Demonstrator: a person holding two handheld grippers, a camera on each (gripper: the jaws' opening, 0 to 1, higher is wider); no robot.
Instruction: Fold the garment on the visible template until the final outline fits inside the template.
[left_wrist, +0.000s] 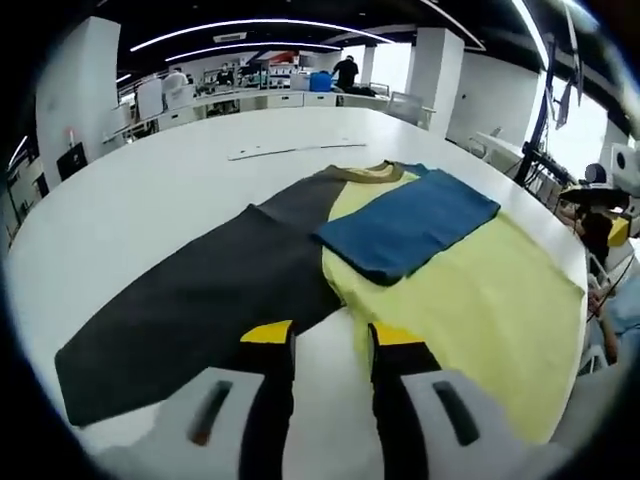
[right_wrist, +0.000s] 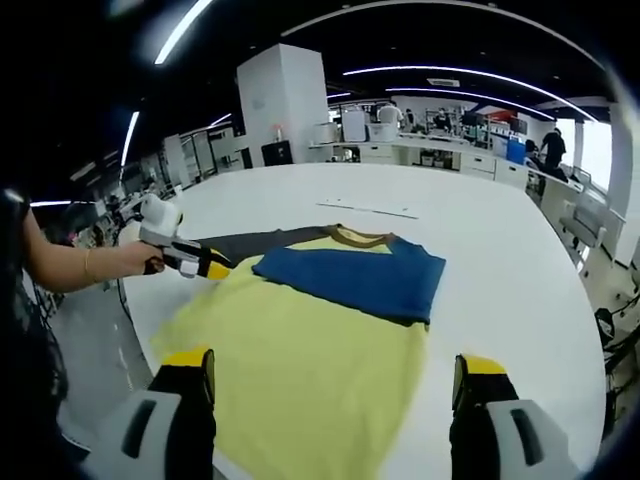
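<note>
A T-shirt lies flat on the white table (left_wrist: 170, 180). It has a yellow body (left_wrist: 470, 290), an olive collar (left_wrist: 365, 173) and a dark grey sleeve (left_wrist: 200, 300) spread out sideways. The blue sleeve (left_wrist: 410, 225) is folded across the yellow chest. My left gripper (left_wrist: 330, 335) is open, with bare table between its yellow-tipped jaws, just short of where the dark sleeve meets the body. In the right gripper view a hand holds the left gripper (right_wrist: 215, 268) at the dark sleeve (right_wrist: 250, 242). My right gripper (right_wrist: 335, 370) stands wide open over the hem end of the yellow body (right_wrist: 300, 340), below the blue sleeve (right_wrist: 350, 275).
A thin pale strip (left_wrist: 290, 152) lies on the table beyond the collar. The table edge (right_wrist: 590, 400) runs close on the right, with chairs (right_wrist: 585, 225) beside it. A person (left_wrist: 600, 235) sits near the table's far side. Desks, a pillar (right_wrist: 290, 100) and people stand at the back.
</note>
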